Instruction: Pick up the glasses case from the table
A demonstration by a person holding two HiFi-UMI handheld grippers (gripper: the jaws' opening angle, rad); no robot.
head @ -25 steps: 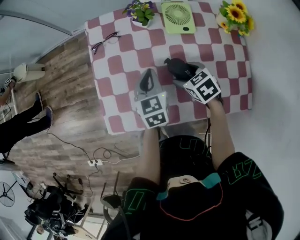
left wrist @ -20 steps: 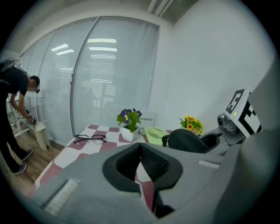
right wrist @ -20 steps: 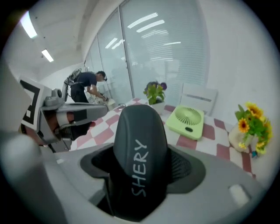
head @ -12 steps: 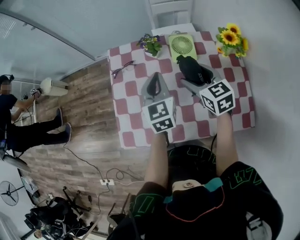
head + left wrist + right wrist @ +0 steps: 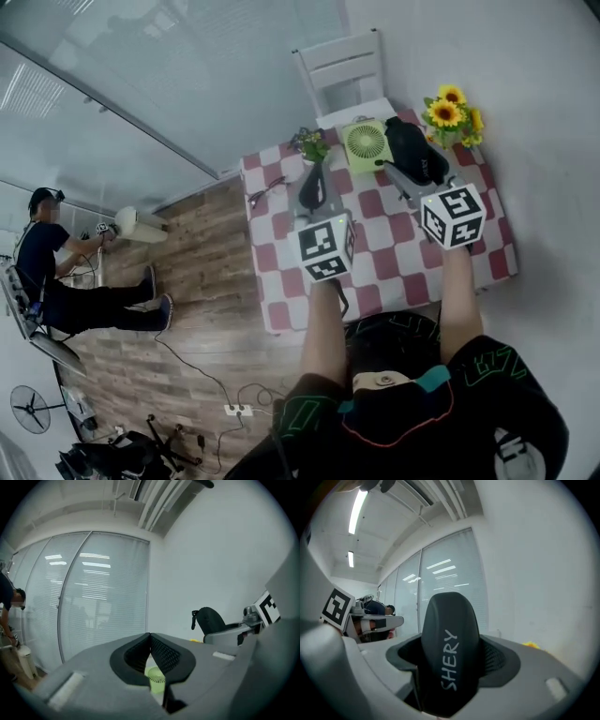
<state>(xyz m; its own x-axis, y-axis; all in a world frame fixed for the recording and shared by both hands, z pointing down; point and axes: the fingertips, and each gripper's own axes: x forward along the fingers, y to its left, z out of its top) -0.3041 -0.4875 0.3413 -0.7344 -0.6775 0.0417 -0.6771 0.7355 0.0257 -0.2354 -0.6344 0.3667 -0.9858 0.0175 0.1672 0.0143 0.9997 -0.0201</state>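
Overhead, the right tool (image 5: 409,174) grips the black glasses case (image 5: 416,150) over the desk (image 5: 380,277), just beside the green fan (image 5: 366,143); sunflowers (image 5: 450,111) stand near the fan too. Left gripper view: the left tool (image 5: 150,637) is clenched on nothing, with the fan (image 5: 154,674) beneath. Right gripper view: the jaws clamp the case (image 5: 450,653) mid-body; it seems rigid, light and smooth, so likely slippery.
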